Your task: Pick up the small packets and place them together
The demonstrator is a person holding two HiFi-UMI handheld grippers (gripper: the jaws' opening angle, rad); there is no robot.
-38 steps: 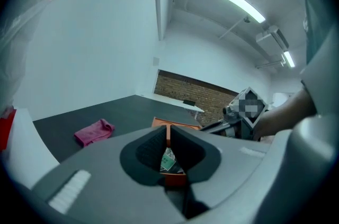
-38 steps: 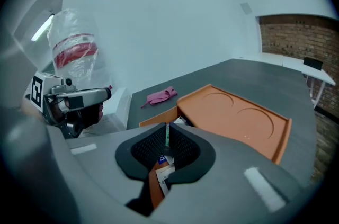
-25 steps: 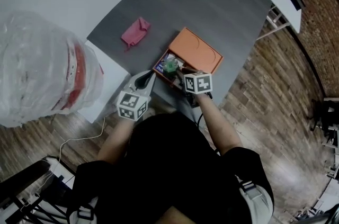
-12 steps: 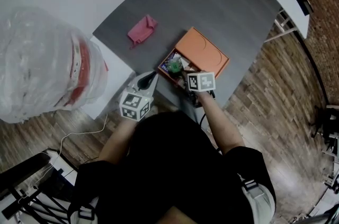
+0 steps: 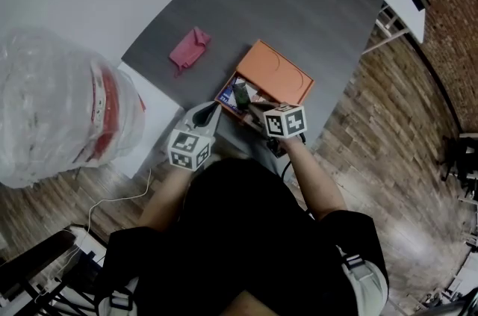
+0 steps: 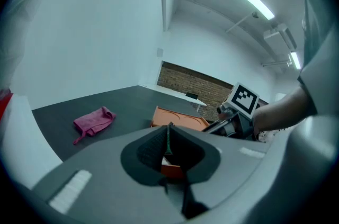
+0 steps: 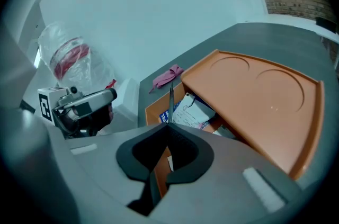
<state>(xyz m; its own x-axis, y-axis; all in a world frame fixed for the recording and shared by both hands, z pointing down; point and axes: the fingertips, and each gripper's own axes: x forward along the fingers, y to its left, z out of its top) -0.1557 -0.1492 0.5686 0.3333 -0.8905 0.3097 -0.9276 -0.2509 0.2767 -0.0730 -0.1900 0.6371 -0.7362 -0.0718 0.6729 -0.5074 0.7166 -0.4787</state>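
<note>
Packets: most lie in the open orange box on the tabletop.
Right gripper: your jaws have just been closing and now pinch a dark packet edge-on over the box, likely to lift it clear.
Left gripper: your jaws have just nipped slightly tighter on a green packet, held beside the box, probably awaiting its mate.

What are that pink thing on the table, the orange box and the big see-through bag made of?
The pink thing looks like soft cloth: it lies crumpled in folds. The orange box seems to be matte moulded plastic or stiff card; its lid is smooth, with two circles pressed into it. The bag is thin clear plastic film, wrinkled and shiny, with something red showing through.
</note>
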